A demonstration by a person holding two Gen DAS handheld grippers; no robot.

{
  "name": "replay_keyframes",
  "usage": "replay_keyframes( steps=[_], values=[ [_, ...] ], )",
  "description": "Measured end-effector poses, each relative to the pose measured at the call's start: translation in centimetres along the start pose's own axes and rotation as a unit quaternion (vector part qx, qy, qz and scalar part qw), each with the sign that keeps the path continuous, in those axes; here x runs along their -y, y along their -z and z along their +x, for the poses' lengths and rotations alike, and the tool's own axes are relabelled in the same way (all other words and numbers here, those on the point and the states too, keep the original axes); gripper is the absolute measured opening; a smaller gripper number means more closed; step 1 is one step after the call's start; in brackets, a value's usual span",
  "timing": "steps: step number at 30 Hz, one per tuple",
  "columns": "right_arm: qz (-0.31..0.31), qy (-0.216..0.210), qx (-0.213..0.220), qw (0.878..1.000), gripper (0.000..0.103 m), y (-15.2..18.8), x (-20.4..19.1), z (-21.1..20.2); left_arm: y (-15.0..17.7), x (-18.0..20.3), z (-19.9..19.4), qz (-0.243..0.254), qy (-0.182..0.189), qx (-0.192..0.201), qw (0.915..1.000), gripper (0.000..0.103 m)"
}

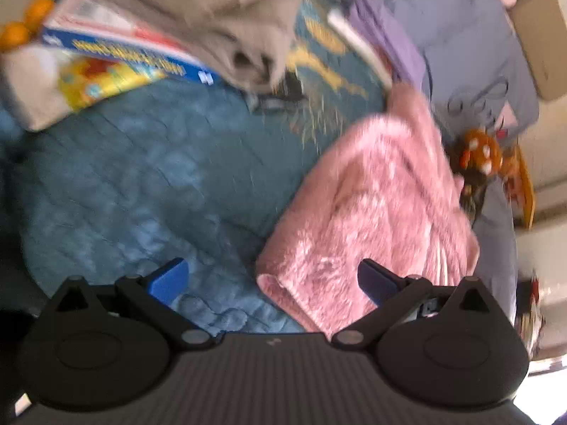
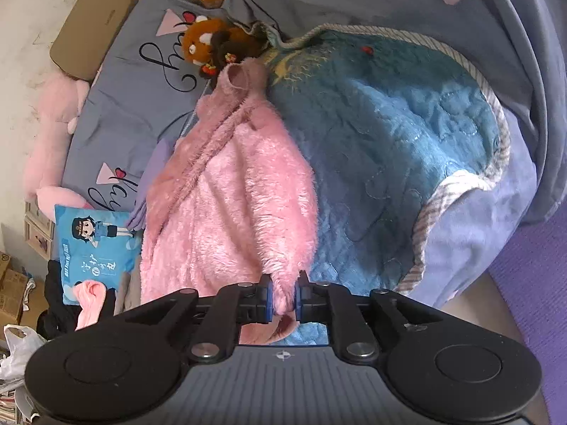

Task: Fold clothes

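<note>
A fluffy pink garment [image 2: 226,191] lies on a teal quilted blanket [image 2: 397,134] on the bed. My right gripper [image 2: 283,299] is shut on the pink garment's near edge, with fleece pinched between the blue pads. In the blurred left wrist view the same pink garment [image 1: 368,212] lies at the right on the teal blanket [image 1: 149,177]. My left gripper [image 1: 273,279] is open and empty, just above the garment's near corner, with its right finger over the fleece.
A grey garment [image 1: 226,10] and a blue and yellow box [image 1: 117,60] lie at the blanket's far side. A brown plush toy [image 2: 202,42], a cardboard box [image 2: 92,24], a blue printed cushion [image 2: 95,244] and a grey duvet [image 2: 141,81] surround the work area.
</note>
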State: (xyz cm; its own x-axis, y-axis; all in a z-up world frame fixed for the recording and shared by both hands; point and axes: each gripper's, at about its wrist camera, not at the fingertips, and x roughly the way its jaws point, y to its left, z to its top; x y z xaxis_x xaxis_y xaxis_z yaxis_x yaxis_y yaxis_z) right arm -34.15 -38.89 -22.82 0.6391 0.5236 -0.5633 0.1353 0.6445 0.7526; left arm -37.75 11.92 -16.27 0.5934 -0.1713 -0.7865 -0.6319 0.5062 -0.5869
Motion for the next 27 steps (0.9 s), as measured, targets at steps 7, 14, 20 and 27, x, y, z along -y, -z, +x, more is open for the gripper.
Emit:
replay_keyframes(
  steps=[7, 14, 20, 27],
  values=[
    [0.008, 0.011, -0.008, 1.0, 0.016, 0.0, 0.7, 0.4, -0.5, -0.6, 2.9, -0.025, 0.06, -0.025, 0.9976, 0.064],
    [-0.005, 0.014, -0.009, 1.0, 0.014, 0.4, 0.4, 0.8, -0.6, -1.0, 3.2, -0.027, 0.097, -0.006, 0.995, 0.014],
    [-0.008, -0.009, 0.014, 1.0, 0.008, 0.1, -0.1, 0.0, -0.2, 0.3, 1.2, 0.011, 0.08, 0.042, 0.9958, 0.009],
    [0.078, -0.104, 0.046, 0.99, 0.008, -3.0, -0.3, -1.6, -0.9, 4.4, -4.2, 0.064, 0.138, 0.084, 0.9848, 0.009]
  ],
)
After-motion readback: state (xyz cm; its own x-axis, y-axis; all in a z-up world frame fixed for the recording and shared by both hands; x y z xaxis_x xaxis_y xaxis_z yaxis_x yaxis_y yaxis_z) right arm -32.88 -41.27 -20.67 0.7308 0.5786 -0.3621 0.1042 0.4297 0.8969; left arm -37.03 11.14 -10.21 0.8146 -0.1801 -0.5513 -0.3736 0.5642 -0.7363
